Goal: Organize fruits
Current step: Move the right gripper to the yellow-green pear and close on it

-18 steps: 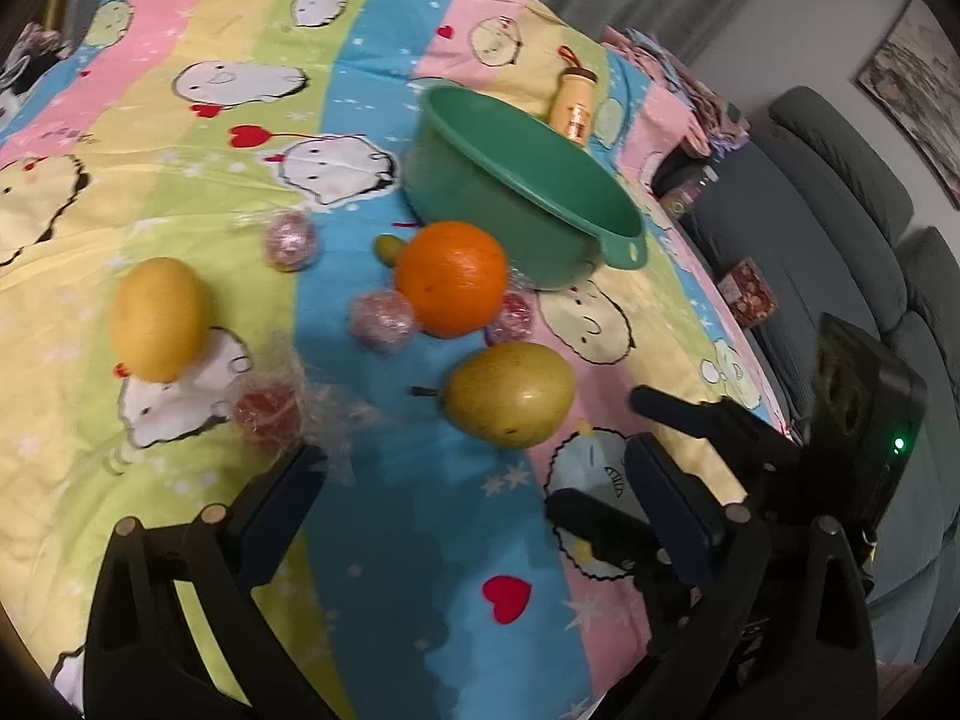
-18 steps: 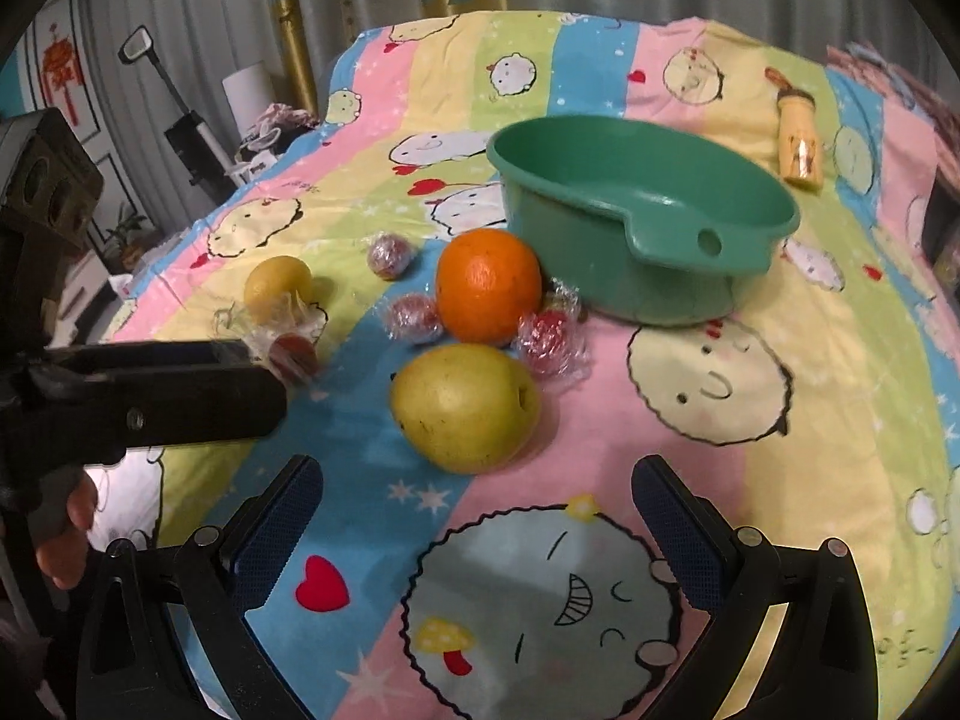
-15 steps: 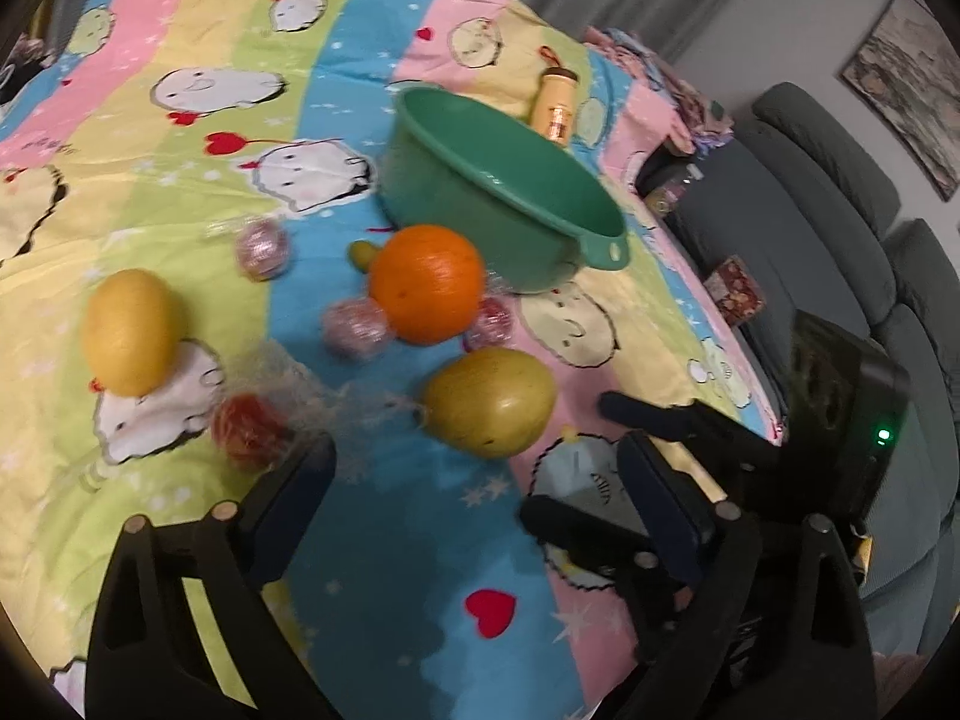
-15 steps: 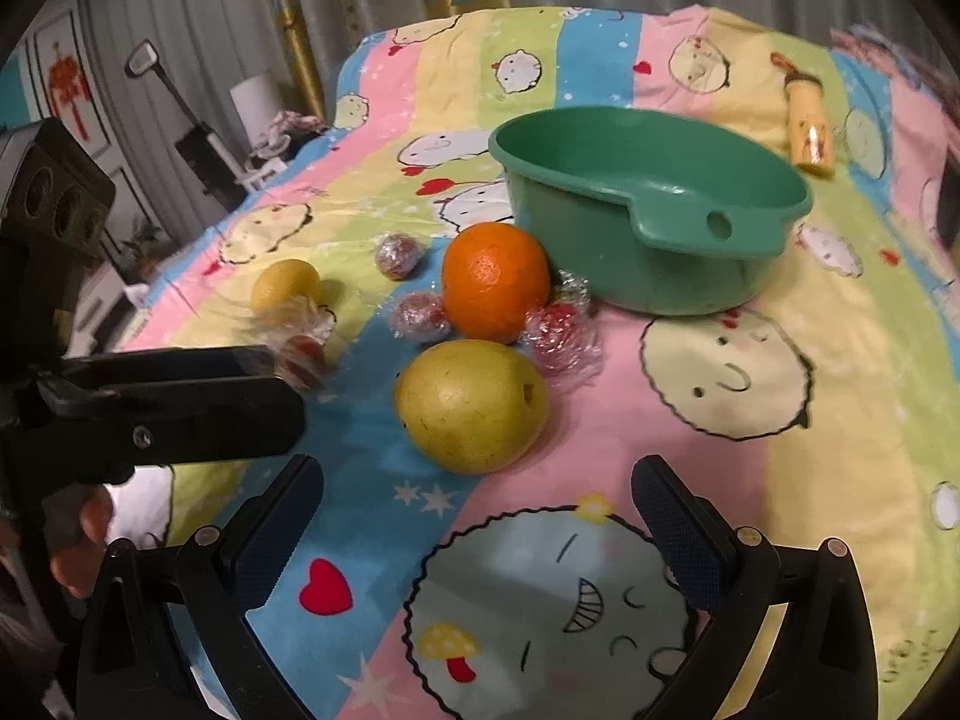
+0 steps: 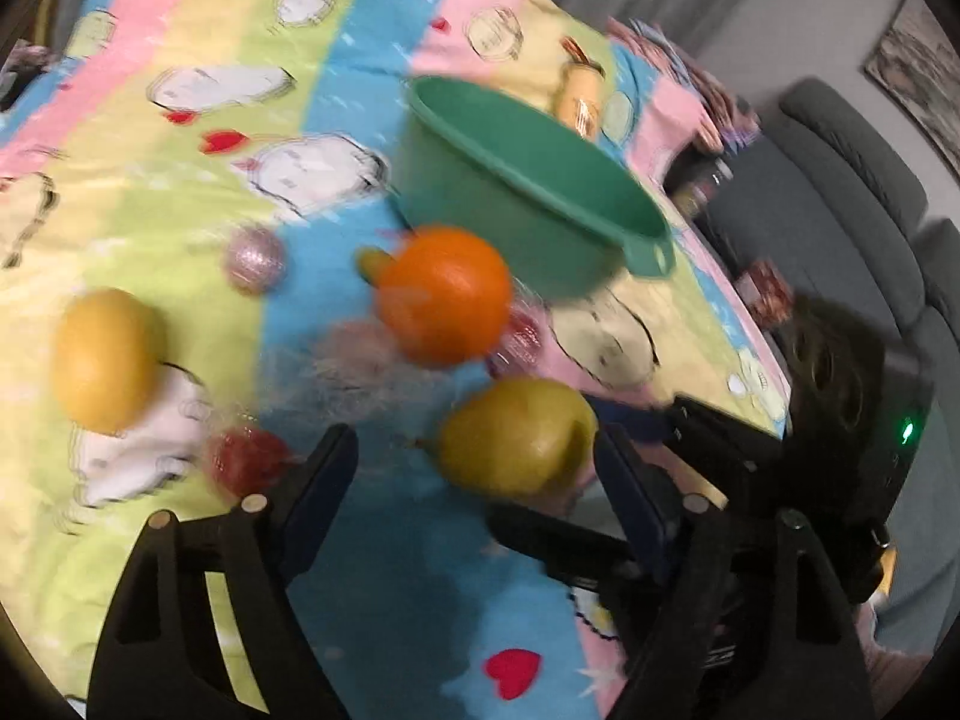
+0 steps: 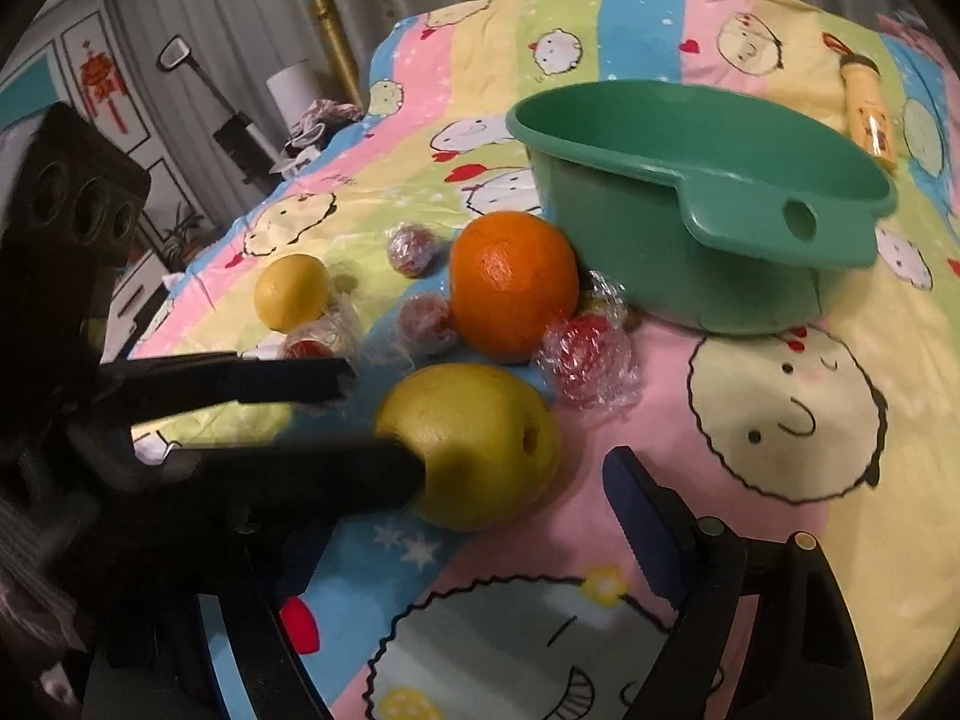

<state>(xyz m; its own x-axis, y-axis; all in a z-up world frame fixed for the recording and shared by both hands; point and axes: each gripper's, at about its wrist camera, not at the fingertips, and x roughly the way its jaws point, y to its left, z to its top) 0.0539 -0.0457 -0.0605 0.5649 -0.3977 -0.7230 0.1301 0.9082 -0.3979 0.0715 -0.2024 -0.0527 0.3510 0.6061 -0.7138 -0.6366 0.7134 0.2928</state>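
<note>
Left gripper (image 5: pixel 474 456) has closed in, fingers open, around the pear (image 5: pixel 516 435).

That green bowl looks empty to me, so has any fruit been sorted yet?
Nothing is done: the green bowl is empty. In hand: the left gripper is open with the pear between its fingers, not gripped; the right gripper is open and holds nothing. Left: the pear, the orange, the lemon and several small plastic-wrapped fruits such as this one, all on the cloth.
</note>
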